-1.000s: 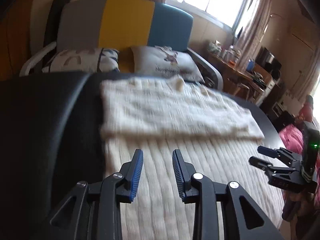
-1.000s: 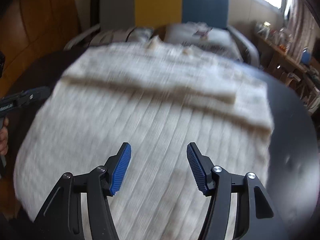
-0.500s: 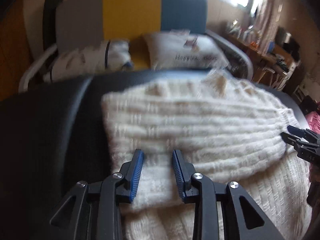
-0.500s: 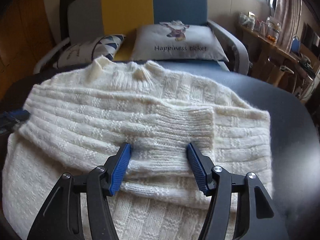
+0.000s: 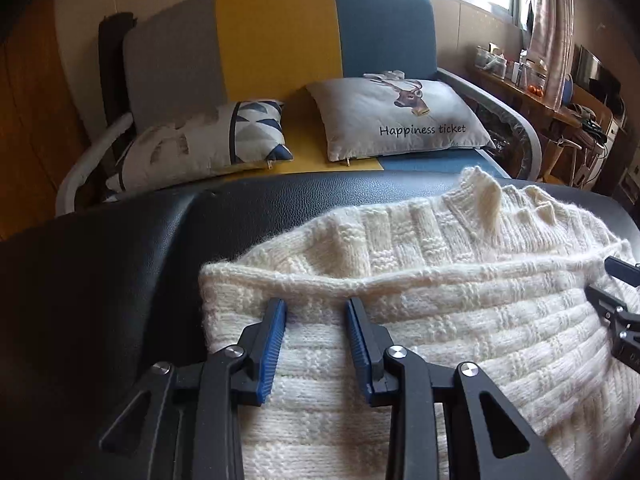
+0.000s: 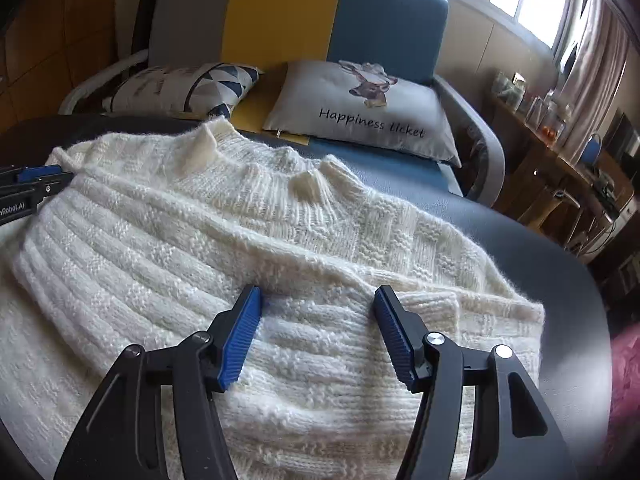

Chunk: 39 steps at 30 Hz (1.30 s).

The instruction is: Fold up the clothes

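Both claws are sitting on the sweater right now, so here's how I read it. Left claw (image 5: 316, 344) has its jaws spread with a strip of knit lying between the blue pads; the pads flank the wool but I don't see them biting it, so I'd call it not gripping. Right claw (image 6: 316, 336) is spread wider, also straddling the fabric with nothing pinched.

The sweater (image 6: 248, 240) is a chunky cream knit laid out on the black padded desk (image 5: 120, 248), collar pointing away from me toward the armchair (image 5: 280, 40) with the two cushions. A layer is already doubled over: in the left view the folded edge runs across just past the left claw's tips, and in the right view a folded edge runs across right at the right claw's tips. The left claw is near the sweater's left side, the right claw nearer the right side, and each one peeks into the other's view at the frame edge.

Handling guess: soft, floppy, fairly bulky, a bit heavy for cloth, no stiffness at all. Fuzzy yarn should grip fine on ribbed pads, but it'll stretch and sag if lifted from one spot. I'd take the doubled edge at both points together, getting all layers in the bite, since thick folds could slip out of a shallow pinch.
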### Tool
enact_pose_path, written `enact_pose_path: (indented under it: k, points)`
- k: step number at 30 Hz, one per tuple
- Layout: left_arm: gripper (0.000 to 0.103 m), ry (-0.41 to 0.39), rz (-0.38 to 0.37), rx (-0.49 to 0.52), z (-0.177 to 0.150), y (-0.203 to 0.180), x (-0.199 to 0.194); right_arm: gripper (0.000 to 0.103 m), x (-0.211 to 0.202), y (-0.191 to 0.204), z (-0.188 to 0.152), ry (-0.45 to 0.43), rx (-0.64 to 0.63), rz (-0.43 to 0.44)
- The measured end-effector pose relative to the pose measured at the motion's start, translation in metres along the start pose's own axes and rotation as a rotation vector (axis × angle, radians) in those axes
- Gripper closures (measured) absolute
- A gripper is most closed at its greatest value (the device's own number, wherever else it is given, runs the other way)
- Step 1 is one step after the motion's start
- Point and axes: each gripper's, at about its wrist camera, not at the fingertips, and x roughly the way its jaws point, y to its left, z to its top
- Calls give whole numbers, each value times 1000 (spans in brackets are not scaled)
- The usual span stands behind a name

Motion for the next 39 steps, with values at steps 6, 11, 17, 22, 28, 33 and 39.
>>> enact_pose_path:
  k: [6, 11, 17, 22, 28, 33, 39]
  points:
    - [71, 13, -11, -13, 6, 3, 2, 41, -1, -1, -1, -8, -12, 5]
    - [71, 3, -7, -1, 8, 0, -6, 41, -2, 0, 1, -7, -15, -2]
    - [71, -33, 24, 18, 16, 3, -8, 41, -13, 6, 13, -43, -41, -8]
    - [71, -4, 10, 17, 14, 10, 6, 41, 2, 20, 17, -17, -67, 20]
    - [71, -97, -137, -34, 20, 25, -22, 40, -9, 19, 27, -51, -40, 95]
    - [71, -5, -47, 73, 25, 14, 3, 40, 3, 49, 44, -39, -119, 150]
    - [71, -41, -147, 33, 26, 18, -6, 35, 23, 38, 48, 7, -39, 180]
